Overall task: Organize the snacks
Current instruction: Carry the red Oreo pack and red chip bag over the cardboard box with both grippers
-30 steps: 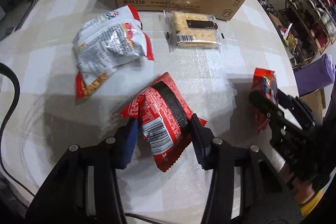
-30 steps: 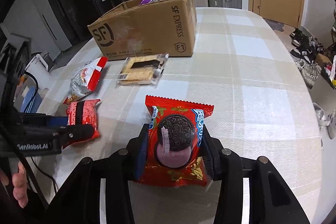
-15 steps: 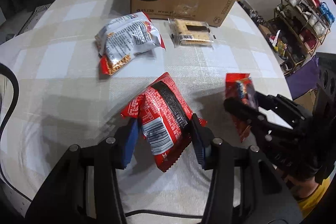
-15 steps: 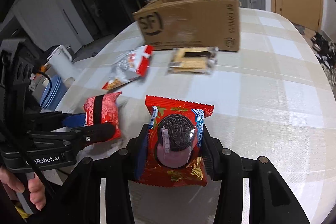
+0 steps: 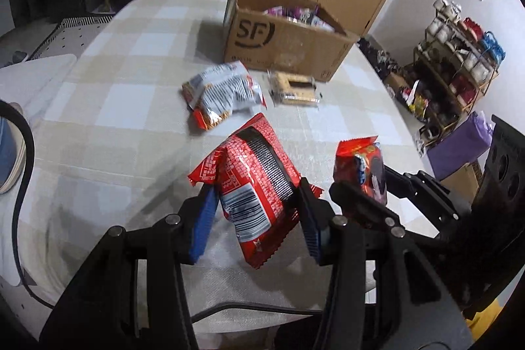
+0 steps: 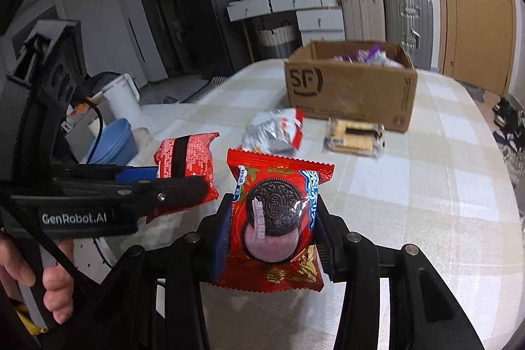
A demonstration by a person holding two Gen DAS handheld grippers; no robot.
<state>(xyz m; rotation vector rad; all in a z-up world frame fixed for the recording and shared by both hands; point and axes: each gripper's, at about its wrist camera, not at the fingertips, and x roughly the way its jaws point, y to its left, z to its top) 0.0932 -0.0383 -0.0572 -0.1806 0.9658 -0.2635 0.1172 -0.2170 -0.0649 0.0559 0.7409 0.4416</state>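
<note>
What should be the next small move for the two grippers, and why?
Probably carry both packets forward to the open cardboard box and release them there. The left gripper is shut on a red packet, the right gripper on a cookie packet, both clear of the table; the box already holds snacks.

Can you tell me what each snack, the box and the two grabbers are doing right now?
Left gripper: jaws shut on the red packet, held off the table.
Right gripper: jaws shut on the cookie pack, held off the table.
Box: open, snacks inside.
White bag: lying on the table.
Cracker pack: lying flat by the box.
</note>
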